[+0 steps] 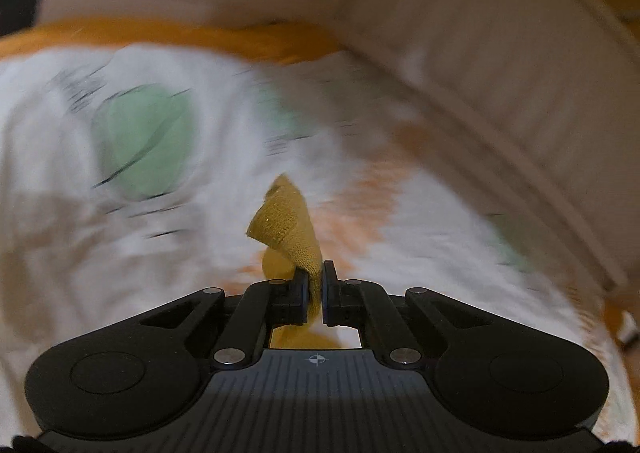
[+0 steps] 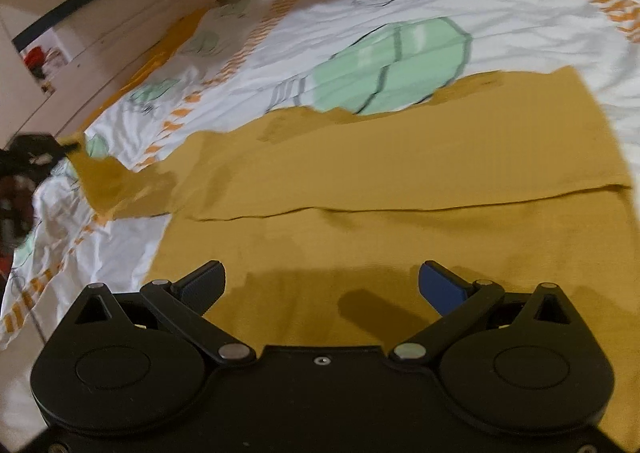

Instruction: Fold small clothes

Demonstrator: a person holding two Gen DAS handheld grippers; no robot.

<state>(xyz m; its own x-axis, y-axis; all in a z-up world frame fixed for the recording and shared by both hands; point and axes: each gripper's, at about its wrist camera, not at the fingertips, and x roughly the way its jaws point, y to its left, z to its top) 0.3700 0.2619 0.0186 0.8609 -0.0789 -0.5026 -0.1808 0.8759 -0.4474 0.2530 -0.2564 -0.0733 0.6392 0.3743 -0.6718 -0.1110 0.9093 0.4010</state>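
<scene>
We are pinching a corner of the mustard-yellow knit garment [image 1: 286, 229] in the left hand-held gripper [image 1: 316, 281], lifting it to fold. The right hand-held gripper [image 2: 322, 285] is hovering with fingers apart over the cloth, spread toward twelve o'clock on the white patterned bedsheet [image 2: 520, 13].

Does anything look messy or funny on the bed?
A bit. The mustard garment lies mostly flat on the patterned bedsheet, but its far edge is rumpled and ragged. One corner is pinched in the left hand-held gripper.
</scene>
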